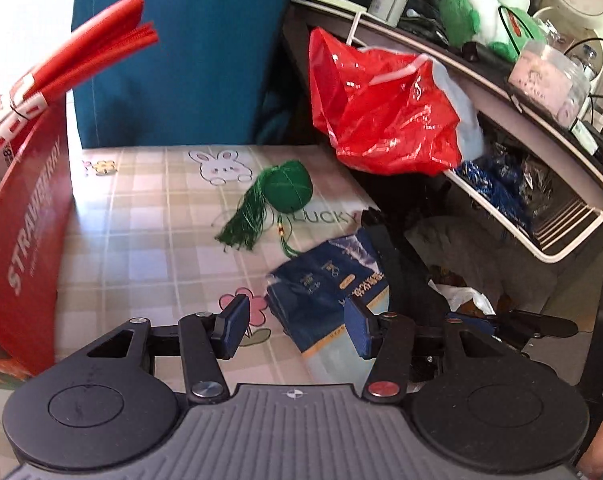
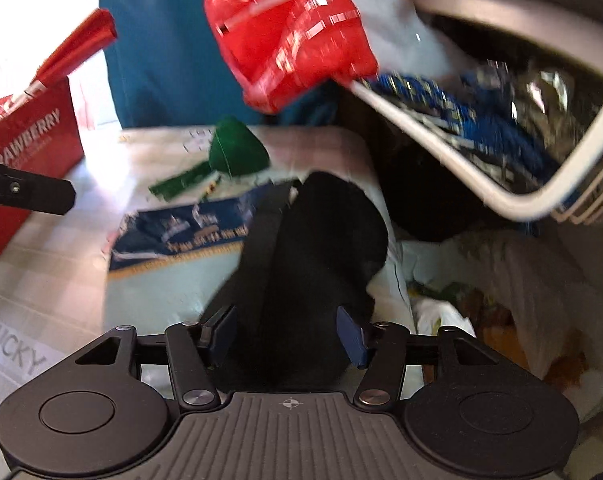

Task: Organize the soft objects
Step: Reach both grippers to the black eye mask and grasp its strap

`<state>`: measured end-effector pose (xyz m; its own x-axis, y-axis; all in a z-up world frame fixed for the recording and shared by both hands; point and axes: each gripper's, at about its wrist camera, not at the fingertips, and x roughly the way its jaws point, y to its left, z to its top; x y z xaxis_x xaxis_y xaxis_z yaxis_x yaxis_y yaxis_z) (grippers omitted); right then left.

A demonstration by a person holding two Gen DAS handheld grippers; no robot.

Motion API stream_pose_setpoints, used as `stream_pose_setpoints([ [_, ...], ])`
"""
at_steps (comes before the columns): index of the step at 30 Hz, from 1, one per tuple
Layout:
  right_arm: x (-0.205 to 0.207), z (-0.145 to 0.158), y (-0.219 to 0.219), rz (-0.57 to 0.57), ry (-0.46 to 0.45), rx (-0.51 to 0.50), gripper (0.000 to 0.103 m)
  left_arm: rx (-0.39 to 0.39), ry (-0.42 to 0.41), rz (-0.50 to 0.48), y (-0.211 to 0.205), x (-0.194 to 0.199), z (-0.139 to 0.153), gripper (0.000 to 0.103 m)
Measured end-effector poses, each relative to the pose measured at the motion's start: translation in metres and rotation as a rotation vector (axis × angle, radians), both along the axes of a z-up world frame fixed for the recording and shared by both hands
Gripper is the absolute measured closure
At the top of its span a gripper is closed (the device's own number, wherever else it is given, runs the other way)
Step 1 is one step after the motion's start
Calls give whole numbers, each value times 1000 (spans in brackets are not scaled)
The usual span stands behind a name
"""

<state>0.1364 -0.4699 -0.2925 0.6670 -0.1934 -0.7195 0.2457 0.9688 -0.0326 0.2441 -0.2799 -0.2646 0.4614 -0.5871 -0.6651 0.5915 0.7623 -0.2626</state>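
Lying blue bag (image 1: 333, 284) (lengthwise toward camera)

Red bag (image 1: 385, 108): glossy crinkled plastic. Beneath it, green ball (image 1: 287, 186): matt thread, tasselled. Tablecloth (image 1: 149, 240): smooth, checked. Blue packet (image 1: 325, 288): glossy.

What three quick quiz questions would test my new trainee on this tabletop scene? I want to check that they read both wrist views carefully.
1. True or false: the green tasselled ball lies on the checked tablecloth.
2. What hangs from the white wire shelf? A) a red plastic bag B) a yellow towel C) a grey sock
3. Which word is printed on the red box?

Key
1. True.
2. A, the red plastic bag.
3. STRAWBERRY.
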Motion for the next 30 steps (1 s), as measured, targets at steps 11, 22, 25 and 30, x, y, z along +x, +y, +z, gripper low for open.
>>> stream_pose_setpoints([
  [11, 14, -8, 34, 84, 30, 104, 102, -4, 11, -9, 15, -1, -2, 48],
  [22, 43, -6, 94, 218, 9, 306, 102, 21, 15, 90, 53, 6, 0, 50],
  [25, 46, 7, 99, 253, -22, 262, 95, 18, 14, 126, 62, 7, 1, 51],
  [30, 33, 34, 82, 233, -77, 128, 86, 15, 43, 111, 56, 3, -6, 53],
])
